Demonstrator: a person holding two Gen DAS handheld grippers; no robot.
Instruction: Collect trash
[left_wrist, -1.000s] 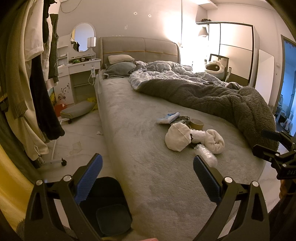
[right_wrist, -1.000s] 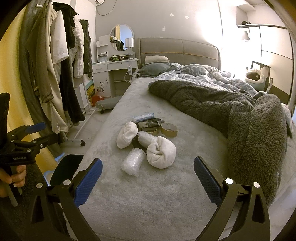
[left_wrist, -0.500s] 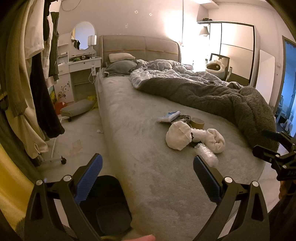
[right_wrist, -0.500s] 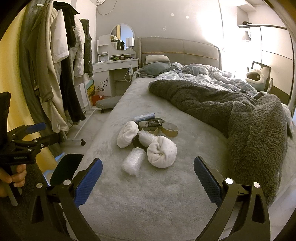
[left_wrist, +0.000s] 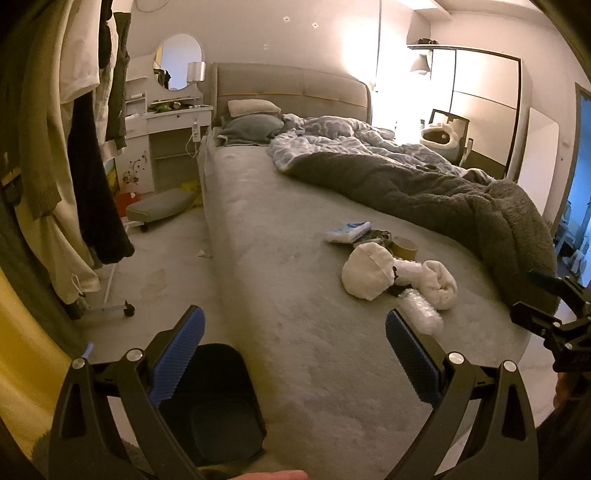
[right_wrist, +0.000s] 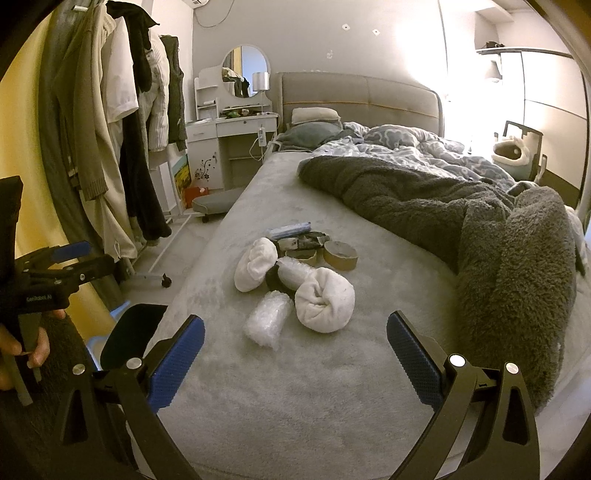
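A pile of trash lies on the grey bed: a bubble-wrap roll (right_wrist: 269, 318) (left_wrist: 421, 309), two white cloth bundles (right_wrist: 325, 300) (right_wrist: 255, 263), a brown tape roll (right_wrist: 340, 254) (left_wrist: 404, 246), dark wrappers (right_wrist: 303, 240) and a blue-white packet (left_wrist: 348, 231). A dark bin (left_wrist: 212, 400) (right_wrist: 130, 332) stands on the floor at the bed's foot corner. My left gripper (left_wrist: 293, 349) is open and empty above the bin and bed edge. My right gripper (right_wrist: 295, 350) is open and empty, short of the bubble wrap.
A dark fleece blanket (right_wrist: 491, 236) is heaped on the bed's right side. Clothes hang on a rack (right_wrist: 110, 147) at left. A white dressing table (right_wrist: 236, 140) and a low wheeled stool (left_wrist: 162, 205) stand beside the bed. The bed's foot edge (right_wrist: 332, 454) is close below.
Both views have shifted only slightly; the left view has risen a little. Both grippers stay open and empty.
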